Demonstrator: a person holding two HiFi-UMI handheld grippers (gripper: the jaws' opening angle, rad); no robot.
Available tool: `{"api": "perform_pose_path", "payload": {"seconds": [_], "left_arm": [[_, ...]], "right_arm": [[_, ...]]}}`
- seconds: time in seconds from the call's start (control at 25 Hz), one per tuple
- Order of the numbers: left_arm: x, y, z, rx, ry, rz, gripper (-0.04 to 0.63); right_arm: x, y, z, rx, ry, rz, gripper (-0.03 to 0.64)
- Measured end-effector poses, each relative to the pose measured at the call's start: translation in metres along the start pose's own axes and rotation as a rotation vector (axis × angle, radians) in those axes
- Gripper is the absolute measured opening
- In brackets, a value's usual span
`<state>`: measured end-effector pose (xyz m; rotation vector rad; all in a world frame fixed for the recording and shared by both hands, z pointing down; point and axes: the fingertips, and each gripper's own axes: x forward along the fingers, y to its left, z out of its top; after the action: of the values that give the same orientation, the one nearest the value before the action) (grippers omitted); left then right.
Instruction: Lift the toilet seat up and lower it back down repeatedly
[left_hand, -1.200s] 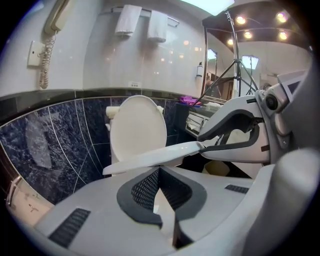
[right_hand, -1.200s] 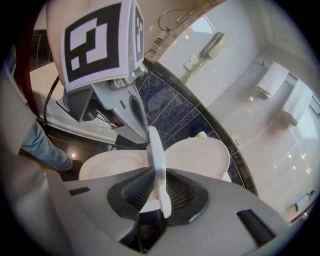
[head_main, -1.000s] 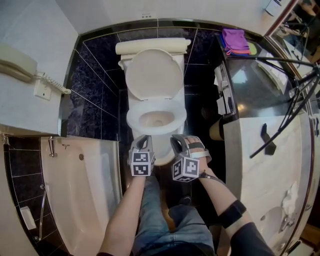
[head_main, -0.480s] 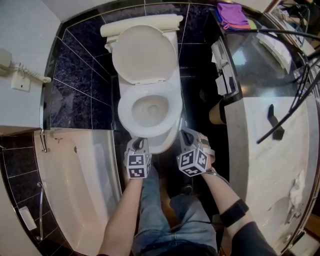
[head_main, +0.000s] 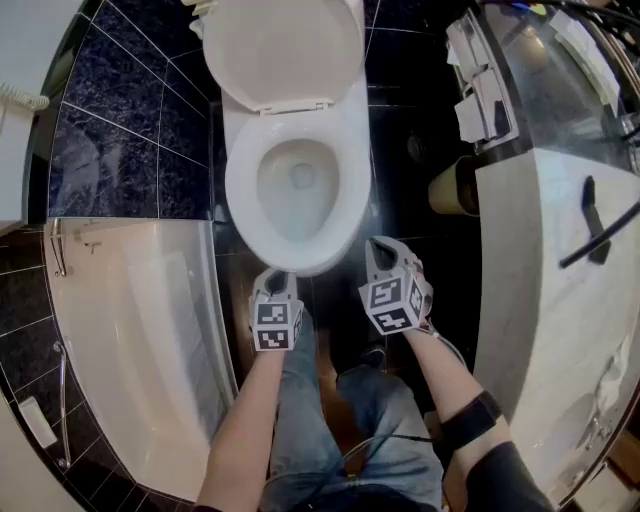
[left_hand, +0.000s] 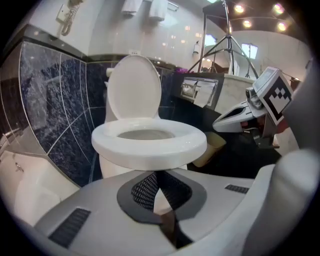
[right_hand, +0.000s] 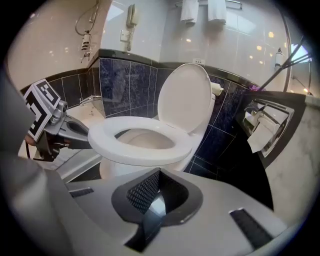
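The white toilet has its seat (head_main: 240, 205) lying flat on the bowl and its lid (head_main: 283, 50) standing up against the tank. My left gripper (head_main: 279, 278) hangs just in front of the bowl's front rim, shut and empty. My right gripper (head_main: 378, 245) is beside the rim's front right; its jaws have just been closing, with nothing between them. In the left gripper view the seat (left_hand: 150, 145) fills the middle just beyond the shut left gripper (left_hand: 156, 175). The right gripper view shows the seat (right_hand: 145, 150) ahead of the right gripper (right_hand: 159, 172).
A white bathtub (head_main: 130, 330) runs along the left. A marble vanity counter (head_main: 560, 300) stands on the right, with a paper roll (head_main: 452, 185) at its side. Dark tiled wall and floor surround the toilet. The person's jeans-clad legs (head_main: 320, 420) are behind the grippers.
Both grippers have sunk lower in front of the bowl and the toilet looms nearer. The right gripper has rolled, turning its marker cube. Seat stays down, lid stays up.
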<state>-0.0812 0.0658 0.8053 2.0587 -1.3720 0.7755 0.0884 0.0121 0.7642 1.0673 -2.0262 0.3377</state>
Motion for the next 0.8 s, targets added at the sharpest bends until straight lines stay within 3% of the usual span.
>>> {"api": "perform_pose_path", "payload": {"seconds": [0.4,0.68,0.8], "left_arm": [[0.038,-0.005,-0.063,-0.065,0.175,-0.011,-0.004],[0.047,-0.008,-0.095,-0.080,0.288,0.001,-0.003],[0.040,-0.009,-0.102,-0.077,0.292,0.005,-0.003]], "right_arm": [[0.025,0.010,-0.059,0.076,0.071,0.015,0.018],[0.030,0.009,-0.071,0.092,0.086,0.013,0.018],[0.029,0.011,-0.069,0.097,0.091,0.015,0.018]]}}
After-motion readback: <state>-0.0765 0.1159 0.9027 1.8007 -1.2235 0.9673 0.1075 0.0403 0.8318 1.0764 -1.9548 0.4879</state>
